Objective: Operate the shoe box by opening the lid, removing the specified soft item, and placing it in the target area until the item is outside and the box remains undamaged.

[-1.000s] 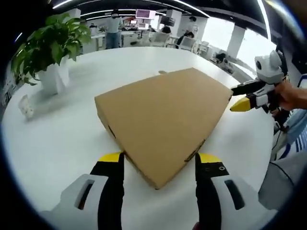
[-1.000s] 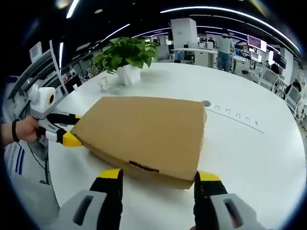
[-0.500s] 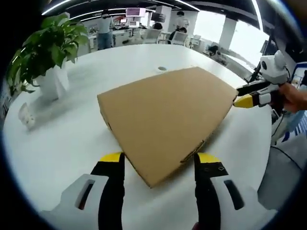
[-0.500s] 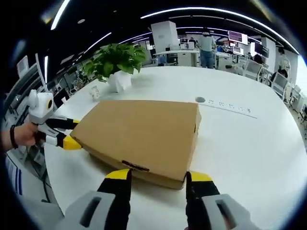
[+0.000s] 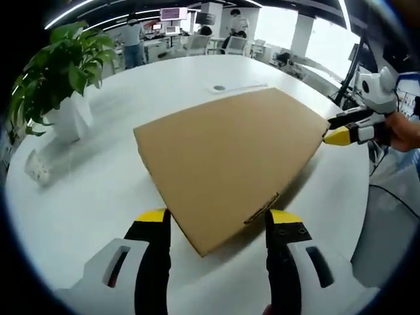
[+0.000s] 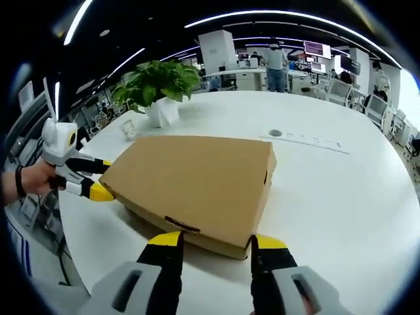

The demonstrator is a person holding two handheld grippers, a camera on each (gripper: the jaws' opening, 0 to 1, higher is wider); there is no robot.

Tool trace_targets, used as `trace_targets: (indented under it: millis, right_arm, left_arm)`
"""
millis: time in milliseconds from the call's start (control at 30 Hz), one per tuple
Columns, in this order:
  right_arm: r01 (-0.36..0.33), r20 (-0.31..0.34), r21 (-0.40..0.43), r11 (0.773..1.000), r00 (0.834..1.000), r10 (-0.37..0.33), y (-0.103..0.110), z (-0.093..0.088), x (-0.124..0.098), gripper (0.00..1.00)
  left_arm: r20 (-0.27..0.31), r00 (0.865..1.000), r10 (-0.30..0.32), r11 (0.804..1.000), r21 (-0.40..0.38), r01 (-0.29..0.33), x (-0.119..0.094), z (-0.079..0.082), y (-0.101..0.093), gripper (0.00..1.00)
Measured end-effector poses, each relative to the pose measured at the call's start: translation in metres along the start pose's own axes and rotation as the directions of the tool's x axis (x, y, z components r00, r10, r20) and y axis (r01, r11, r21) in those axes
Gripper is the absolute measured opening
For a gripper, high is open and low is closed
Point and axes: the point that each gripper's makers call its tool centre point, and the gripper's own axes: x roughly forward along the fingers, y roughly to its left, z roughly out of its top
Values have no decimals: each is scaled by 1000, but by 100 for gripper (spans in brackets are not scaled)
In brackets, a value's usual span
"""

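A closed brown cardboard shoe box [image 5: 223, 157] lies flat on the white table [image 5: 85, 197]. One corner of the box points between the jaws of my left gripper [image 5: 218, 220], which stands open just above the table. In the right gripper view the box [image 6: 197, 177] shows its long front side with a dark lid tab [image 6: 180, 225]. My right gripper [image 6: 216, 240] is open, with its yellow tips right at that front side. The left gripper [image 6: 92, 187] rests at the box's left corner, and the right gripper [image 5: 344, 131] at its right corner. Nothing inside the box can be seen.
A potted plant [image 5: 62, 72] in a white pot [image 6: 161, 111] stands beyond the box. A small white cup [image 6: 128, 129] sits near it. A flat socket strip [image 6: 308, 139] lies on the table [image 6: 341, 203]. Office desks and people fill the background.
My right gripper's jaws have narrowed and come closer to the box's front side. The left gripper stays at the corner, and the lid stays closed.
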Motion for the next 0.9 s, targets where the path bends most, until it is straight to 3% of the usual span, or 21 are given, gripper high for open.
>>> trace_targets:
  millis: [900]
  right_arm:
    - [2,-14,-27,1000,1000,-3,6,-6,-4,35]
  left_arm:
    - [22,1000,12,999,-43,-11,-7,-10,-5,54]
